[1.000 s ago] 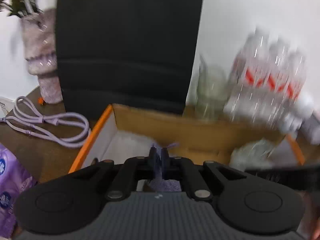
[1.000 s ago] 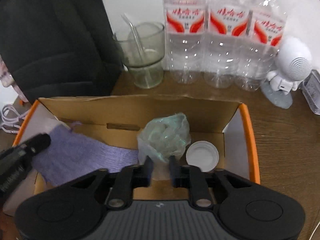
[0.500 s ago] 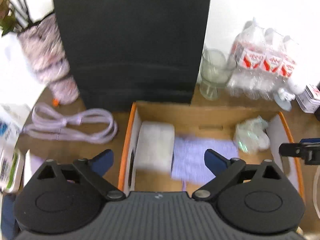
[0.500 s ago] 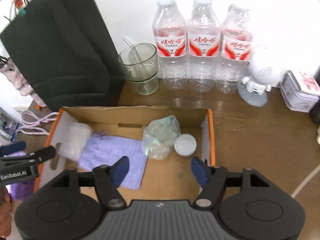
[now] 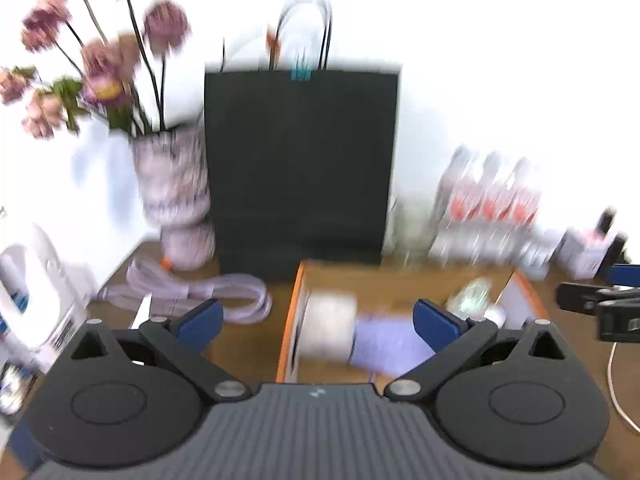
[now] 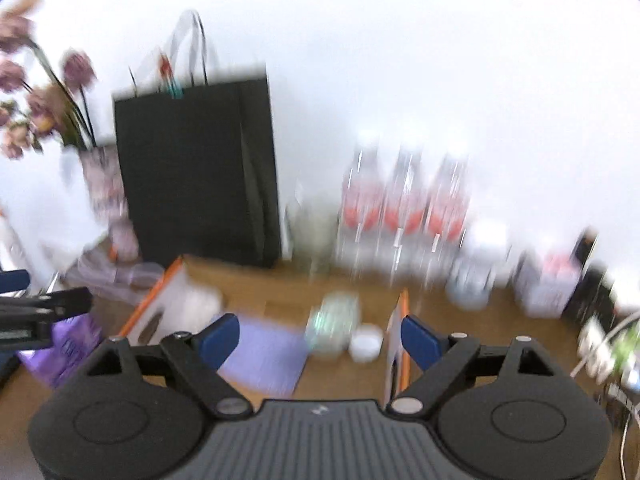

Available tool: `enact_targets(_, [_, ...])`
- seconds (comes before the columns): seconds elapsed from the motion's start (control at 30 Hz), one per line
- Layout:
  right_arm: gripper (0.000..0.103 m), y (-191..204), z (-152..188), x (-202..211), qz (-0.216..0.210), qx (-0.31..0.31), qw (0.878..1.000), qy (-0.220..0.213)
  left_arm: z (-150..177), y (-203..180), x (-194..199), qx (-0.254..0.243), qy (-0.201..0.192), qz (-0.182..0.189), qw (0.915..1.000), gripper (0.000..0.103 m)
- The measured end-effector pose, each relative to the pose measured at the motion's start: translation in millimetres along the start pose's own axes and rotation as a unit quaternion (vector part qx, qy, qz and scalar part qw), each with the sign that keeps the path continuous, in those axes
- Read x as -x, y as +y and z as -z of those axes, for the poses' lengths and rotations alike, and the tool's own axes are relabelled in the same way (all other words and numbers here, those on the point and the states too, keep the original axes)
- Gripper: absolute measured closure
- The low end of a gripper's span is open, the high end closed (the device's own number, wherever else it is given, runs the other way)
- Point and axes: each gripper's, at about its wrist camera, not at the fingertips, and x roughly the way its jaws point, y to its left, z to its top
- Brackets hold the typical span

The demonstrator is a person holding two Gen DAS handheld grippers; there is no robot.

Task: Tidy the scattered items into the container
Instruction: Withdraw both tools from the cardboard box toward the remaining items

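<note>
While both views are motion-blurred, the main layout reads clearly. Left tool (image 5: 316, 318): jaws spread wide, blue pads empty, held above the near edge of the cardboard box (image 5: 289, 332). Right tool (image 6: 320, 334): jaws likewise spread wide, nothing between the pads, also above the box's near side.

Box sits on the wooden tabletop (image 6: 500, 332), orange trim along its side walls. Contents, left to right: white roll (image 5: 330, 330) against the left wall; purple cloth (image 6: 264, 354) flat on the floor, touching the roll; crumpled clear-green bag (image 6: 334, 322); small white lid (image 6: 365, 345) just beside the bag, near the right wall.

Behind the box: black paper bag (image 5: 300, 164), upright. Right of it, three water bottles (image 6: 404, 208) in a row. Far left: vase with pink flowers (image 5: 172, 176); lilac cable (image 5: 200, 294) coiled on the tabletop left of the box.
</note>
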Motion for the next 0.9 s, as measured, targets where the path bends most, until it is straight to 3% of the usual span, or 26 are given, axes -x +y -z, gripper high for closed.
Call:
enact_targets(0.1, [0.015,6,28,13,0.001,0.008,0.998,-0.059,21,4,7,0.004,-0.036,0.026,0.9990,0.000])
enact_targets(0.3, [0.015,12,46,29,-0.004,-0.010,0.998,-0.066,42,6,29,-0.006,-0.076,0.015,0.9970,0.000])
enact_targets(0.43, [0.015,19,74,63,-0.019,-0.027,0.996,-0.083,78,2,69,-0.013,-0.102,-0.010,0.9947,0.000])
enact_targets(0.53, [0.014,26,111,89,-0.049,-0.023,0.996,-0.068,119,3,93,-0.020,-0.085,-0.001,0.9962,0.000])
enact_targets(0.77, [0.014,37,221,160,-0.065,-0.061,0.995,-0.044,239,3,159,-0.023,-0.041,0.036,0.9983,0.000])
enact_targets(0.9, [0.014,42,255,175,-0.067,-0.056,0.996,-0.017,258,0,171,-0.045,-0.023,0.042,0.9978,0.000])
